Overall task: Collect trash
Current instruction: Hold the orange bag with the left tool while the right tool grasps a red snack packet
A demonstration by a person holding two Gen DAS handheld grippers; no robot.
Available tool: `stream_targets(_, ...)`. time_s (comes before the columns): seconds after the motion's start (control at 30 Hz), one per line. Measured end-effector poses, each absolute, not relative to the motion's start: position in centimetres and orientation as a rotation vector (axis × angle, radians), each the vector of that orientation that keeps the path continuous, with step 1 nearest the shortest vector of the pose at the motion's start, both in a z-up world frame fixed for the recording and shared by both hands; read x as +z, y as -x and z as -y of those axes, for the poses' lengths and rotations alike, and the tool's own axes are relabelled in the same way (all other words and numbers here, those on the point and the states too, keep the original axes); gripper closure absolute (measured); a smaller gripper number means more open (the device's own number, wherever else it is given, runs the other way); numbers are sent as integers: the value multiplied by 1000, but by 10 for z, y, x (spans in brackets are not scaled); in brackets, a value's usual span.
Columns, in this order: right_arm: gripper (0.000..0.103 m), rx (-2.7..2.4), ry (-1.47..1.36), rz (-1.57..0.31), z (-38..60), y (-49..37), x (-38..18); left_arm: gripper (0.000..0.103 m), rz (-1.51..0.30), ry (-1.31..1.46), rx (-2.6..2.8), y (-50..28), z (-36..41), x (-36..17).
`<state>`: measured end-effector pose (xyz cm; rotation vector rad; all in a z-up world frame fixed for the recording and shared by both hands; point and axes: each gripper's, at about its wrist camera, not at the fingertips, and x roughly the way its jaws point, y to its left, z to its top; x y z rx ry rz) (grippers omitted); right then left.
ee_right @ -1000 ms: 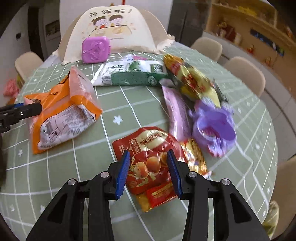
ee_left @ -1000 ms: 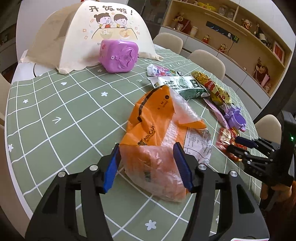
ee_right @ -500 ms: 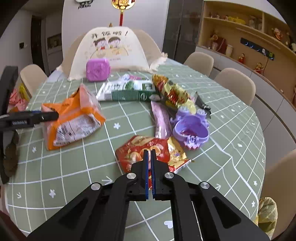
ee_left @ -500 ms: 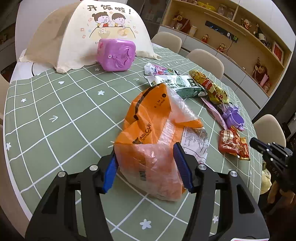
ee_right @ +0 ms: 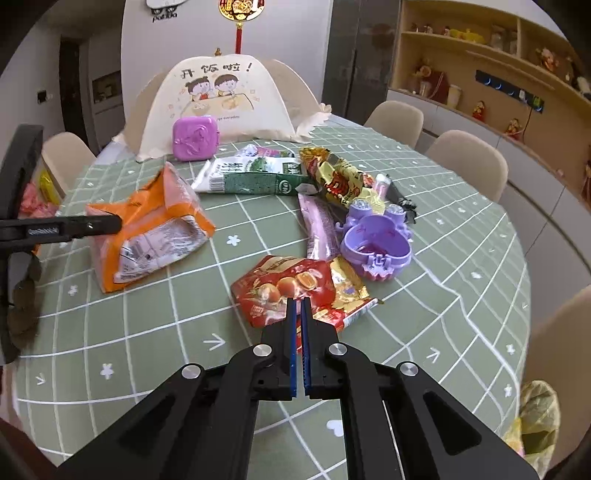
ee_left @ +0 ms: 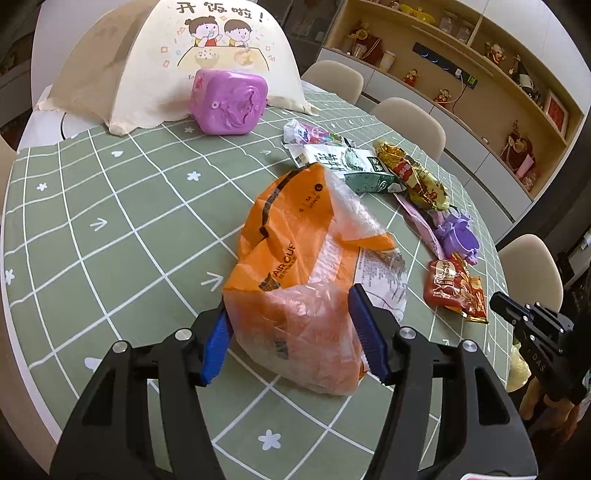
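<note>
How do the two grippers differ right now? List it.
The left gripper stands open, its blue pads on either side of the orange bag; the right gripper is shut, pads almost touching, with nothing between them. The left sits at the bag's near end; the right hangs in front of the red snack packet. Both have black frames and blue pads.

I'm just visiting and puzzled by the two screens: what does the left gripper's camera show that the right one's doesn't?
Only the left view shows the blue fingers of the left gripper straddling the orange bag. Only the right view shows the right gripper shut, and a red ornament on the wall. Both show the red snack packet, purple box and green-checked table.
</note>
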<state>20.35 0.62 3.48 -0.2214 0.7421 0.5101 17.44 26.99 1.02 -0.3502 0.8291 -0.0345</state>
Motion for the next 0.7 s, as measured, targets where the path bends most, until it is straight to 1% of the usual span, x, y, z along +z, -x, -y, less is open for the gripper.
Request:
stream_targets(0.07,97,500,187,-744,-1,-206,36,44,-832,355,-38,-174,-269,9)
stream_targets(0.13,90,502,167,-745,2,-208,37,43,-833,357,-40,-174,-269,9)
stream_targets(0.2,58,525,126,-747,3,-210,38,43,-833,360,-42,-174,-269,9)
stream_targets(0.23,55,554,91,-754,3,-212,38,43,-833,360,-41,-174,-269,9)
stream_targets(0.27,55,591,72,-767,0,-215,38,43,-833,361,-41,-174,-269,9)
stream_targets(0.3,52,599,76,-783,-4,-217,37,43,-834,365,-42,-174,-269,9)
stream_targets(0.53,51,439,155,-782,-29,-247,20,43,-834,381,-39,-170,-277,7)
stream_targets(0.7,50,428,171,-870,-39,-263,2,43,-835,392,-26,-168,-287,6)
